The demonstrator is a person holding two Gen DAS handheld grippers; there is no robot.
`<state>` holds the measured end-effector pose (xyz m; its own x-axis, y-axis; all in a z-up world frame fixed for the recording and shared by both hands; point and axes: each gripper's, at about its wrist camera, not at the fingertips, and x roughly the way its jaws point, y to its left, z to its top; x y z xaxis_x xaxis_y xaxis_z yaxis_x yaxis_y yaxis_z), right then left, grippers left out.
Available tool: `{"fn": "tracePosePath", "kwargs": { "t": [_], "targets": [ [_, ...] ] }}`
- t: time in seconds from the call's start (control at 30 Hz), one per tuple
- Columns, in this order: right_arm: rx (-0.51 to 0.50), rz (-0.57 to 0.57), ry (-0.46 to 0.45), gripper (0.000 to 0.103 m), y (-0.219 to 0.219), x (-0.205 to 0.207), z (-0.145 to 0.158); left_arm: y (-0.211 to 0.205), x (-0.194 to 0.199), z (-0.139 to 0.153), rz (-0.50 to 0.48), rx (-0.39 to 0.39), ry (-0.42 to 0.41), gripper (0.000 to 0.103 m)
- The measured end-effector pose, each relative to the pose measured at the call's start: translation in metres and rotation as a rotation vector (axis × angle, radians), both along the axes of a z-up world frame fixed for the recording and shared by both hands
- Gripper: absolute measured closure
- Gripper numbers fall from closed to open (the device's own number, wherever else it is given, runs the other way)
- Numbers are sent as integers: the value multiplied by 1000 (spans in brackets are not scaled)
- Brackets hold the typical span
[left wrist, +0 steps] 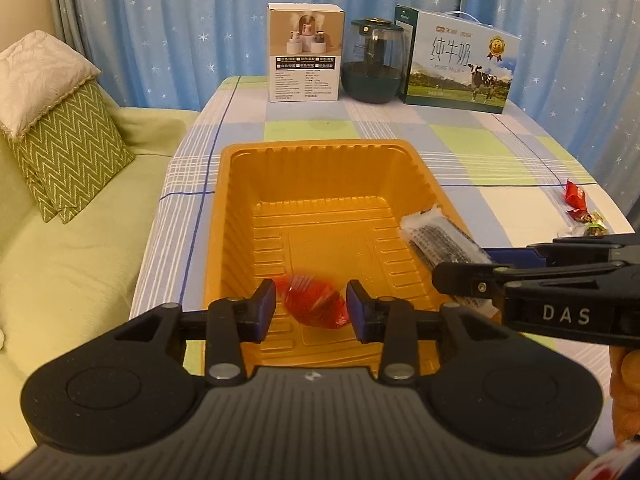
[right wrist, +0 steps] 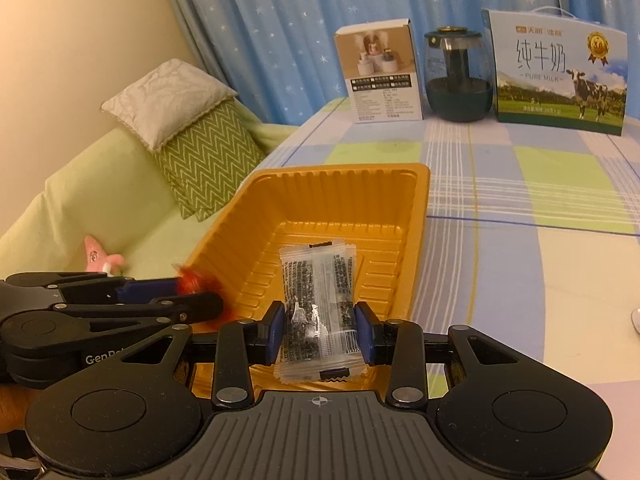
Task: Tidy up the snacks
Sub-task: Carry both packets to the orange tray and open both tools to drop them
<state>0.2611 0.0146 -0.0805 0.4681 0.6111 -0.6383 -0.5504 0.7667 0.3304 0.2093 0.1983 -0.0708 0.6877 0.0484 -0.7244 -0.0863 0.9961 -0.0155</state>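
Orange plastic tray (left wrist: 240,184) set on a checked tablecloth (left wrist: 500,168), ribbed walls and floor visible. Left gripper (left wrist: 311,307) poised over the tray's near end, jaws parted; red-wrapped candy (left wrist: 316,304) seen between the blue pads (left wrist: 267,308), blurred, with a gap showing on either side, so released rather than clamped; whether resting on the tray floor or still in the air, cannot tell. Right gripper (right wrist: 320,330) held over the tray's right side, clenched on a clear snack packet (right wrist: 316,300) with dark printed text, pads pressing both long edges, packet's far end reaching out above the tray interior. From the left wrist view, same packet projecting past the tray's right rim from the right gripper's tip. Further wrapped candies (left wrist: 576,204) lying on the cloth well to the right of the tray. At the table's far edge, in a row: white product box (left wrist: 305,52), dark green glass-bodied appliance (left wrist: 374,62), milk carton case (left wrist: 460,64) printed with a cow. Green sofa (left wrist: 80,264) left of the table, bearing a zigzag cushion (left wrist: 68,148) and a pink plush toy (right wrist: 98,258). Blue star-print curtain (left wrist: 200,12) behind.
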Motion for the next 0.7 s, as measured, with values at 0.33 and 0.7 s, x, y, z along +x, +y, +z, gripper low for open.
{"fn": "tracePosePath", "kwargs": {
  "t": [0.33,0.7],
  "targets": [
    [25,30,-32,65,8,-3,2,6,-22,9,35,-18,-27,68],
    [66,-53,-56,52,-34,-20,30,-12,-46,26,45,-33,-47,65]
  ]
}}
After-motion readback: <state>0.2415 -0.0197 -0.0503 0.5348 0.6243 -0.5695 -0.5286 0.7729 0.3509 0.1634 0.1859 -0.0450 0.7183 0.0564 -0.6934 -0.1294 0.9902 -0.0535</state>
